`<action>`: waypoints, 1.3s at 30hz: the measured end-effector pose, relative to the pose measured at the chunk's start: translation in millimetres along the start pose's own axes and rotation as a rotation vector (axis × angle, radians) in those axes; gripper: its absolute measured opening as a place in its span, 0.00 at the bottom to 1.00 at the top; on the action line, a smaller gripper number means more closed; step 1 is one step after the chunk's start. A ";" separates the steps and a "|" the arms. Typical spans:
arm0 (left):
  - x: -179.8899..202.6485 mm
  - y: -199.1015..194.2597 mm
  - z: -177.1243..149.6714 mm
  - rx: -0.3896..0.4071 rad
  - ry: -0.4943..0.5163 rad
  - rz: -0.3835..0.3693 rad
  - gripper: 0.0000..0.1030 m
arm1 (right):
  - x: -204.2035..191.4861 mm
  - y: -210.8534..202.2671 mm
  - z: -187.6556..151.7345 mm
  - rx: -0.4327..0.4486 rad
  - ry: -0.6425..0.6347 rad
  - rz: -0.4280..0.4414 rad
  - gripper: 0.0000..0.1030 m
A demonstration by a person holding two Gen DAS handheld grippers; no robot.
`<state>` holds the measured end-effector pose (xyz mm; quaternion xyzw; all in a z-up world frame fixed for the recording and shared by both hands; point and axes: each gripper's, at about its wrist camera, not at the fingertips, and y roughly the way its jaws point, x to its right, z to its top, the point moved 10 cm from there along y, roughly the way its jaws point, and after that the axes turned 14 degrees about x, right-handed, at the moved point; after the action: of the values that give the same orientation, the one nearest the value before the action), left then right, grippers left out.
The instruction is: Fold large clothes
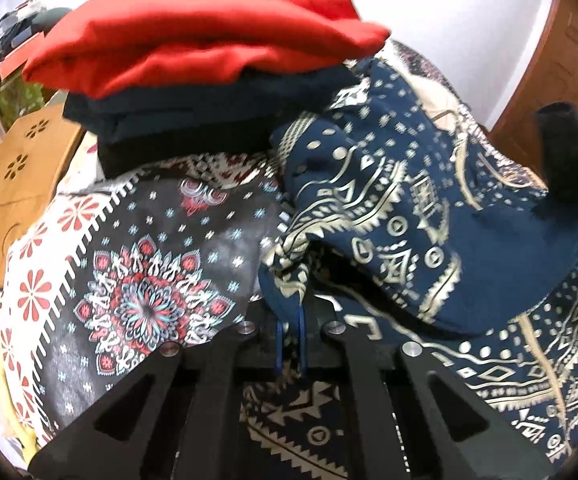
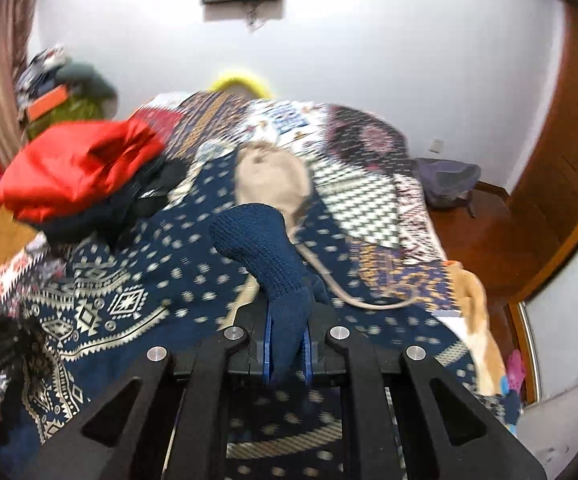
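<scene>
Nearest to me, my left gripper (image 1: 291, 344) is clenched on a bunched edge of the navy garment with the gold geometric print (image 1: 389, 216), its blue pads pinching the cloth, which rises in a raised fold just beyond the fingers and drapes off to the right. My right gripper (image 2: 287, 354) is clamped on a dark blue knitted cuff (image 2: 265, 256) that stands up from the jaws and leans left. Under both grippers the same navy printed cloth lies spread over the bed (image 2: 369, 184). Just beyond, on the left, a grey blanket with red mandalas (image 1: 149, 280) lies beside the garment. Behind it sits a pile of folded clothes, a red piece (image 1: 193, 40) on top of dark blue ones (image 1: 177, 116). Furthest off are a white wall (image 2: 369, 60) and a wooden door (image 2: 569, 140) at right.
</scene>
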<state>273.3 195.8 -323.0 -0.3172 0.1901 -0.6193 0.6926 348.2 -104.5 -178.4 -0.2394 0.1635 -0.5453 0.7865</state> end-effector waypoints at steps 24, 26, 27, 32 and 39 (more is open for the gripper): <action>-18.1 5.2 -13.8 -0.066 0.154 0.212 0.70 | 82.5 -55.3 -115.4 -0.172 0.190 -0.132 0.42; -17.1 6.1 -8.5 -0.057 0.152 0.227 0.70 | 90.6 -59.1 -118.7 -0.172 0.229 -0.133 0.42; -19.4 6.0 -5.1 -0.048 0.141 0.237 0.70 | 92.9 -60.3 -120.5 -0.175 0.244 -0.130 0.42; -39.4 6.5 9.2 -0.024 0.029 0.253 0.70 | 98.7 -69.9 -127.3 -0.176 0.294 -0.126 0.43; -54.2 9.4 0.8 -0.047 -0.034 0.245 0.75 | 115.6 -89.1 -132.7 -0.168 0.340 -0.153 0.44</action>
<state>272.1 249.3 -335.8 -0.3182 0.2300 -0.5198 0.7587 250.7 -264.9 -238.9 -0.2203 0.3200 -0.6205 0.6812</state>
